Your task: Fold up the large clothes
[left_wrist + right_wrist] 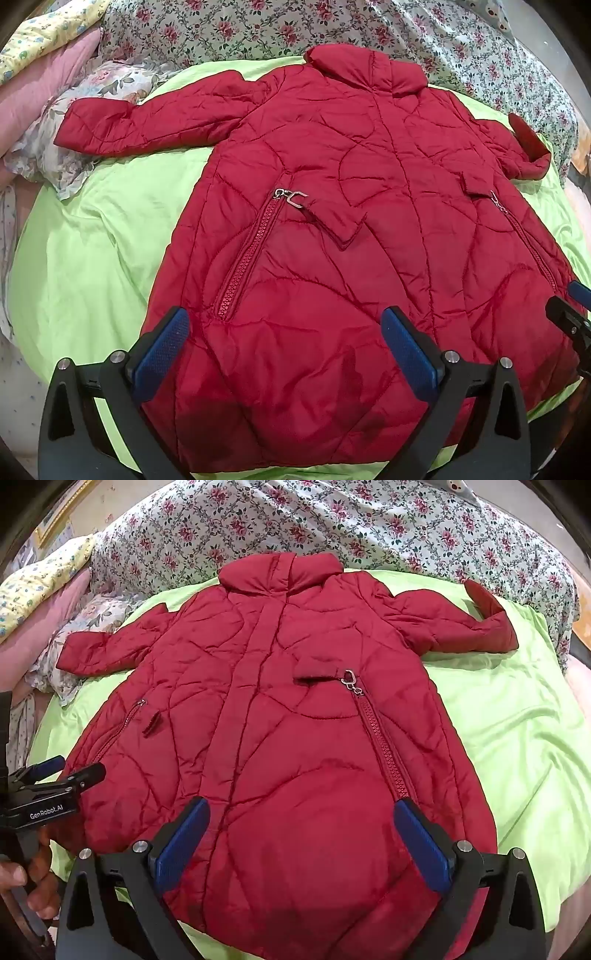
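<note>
Coat (332, 229), red quilted, lies front-up and spread flat on green sheet (103, 236) with 2 sleeves out, ready for folding, while left gripper (284, 350) and right gripper (301, 840) hover over hem, jaws apart, holding nothing.

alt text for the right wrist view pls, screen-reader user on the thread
A red quilted coat lies spread flat, front up, collar farthest from the camera, on a lime-green sheet, both sleeves out to the sides. The open right gripper hovers over its hem; the left gripper sits at the coat's left edge.
</note>
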A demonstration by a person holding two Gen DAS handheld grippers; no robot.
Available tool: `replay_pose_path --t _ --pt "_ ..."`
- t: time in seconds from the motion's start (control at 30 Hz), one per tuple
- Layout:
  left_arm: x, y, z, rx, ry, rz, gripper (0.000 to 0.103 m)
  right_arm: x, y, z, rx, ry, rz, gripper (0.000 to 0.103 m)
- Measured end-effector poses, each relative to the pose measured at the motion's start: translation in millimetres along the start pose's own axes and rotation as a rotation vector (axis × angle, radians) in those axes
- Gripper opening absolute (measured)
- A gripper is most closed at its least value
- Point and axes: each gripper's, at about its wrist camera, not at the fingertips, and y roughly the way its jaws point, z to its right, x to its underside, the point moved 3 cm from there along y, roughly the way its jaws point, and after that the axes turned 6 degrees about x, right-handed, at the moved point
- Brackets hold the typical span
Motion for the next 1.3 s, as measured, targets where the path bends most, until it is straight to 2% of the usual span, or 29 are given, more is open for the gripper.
replay_pose_path --t 1.3 --pt "-6.4 -1.7 3.2 0.002 0.002 0.001 0.103 -7.9 -6.1 -1.8 0.004 -0.005 -0.003 0.101"
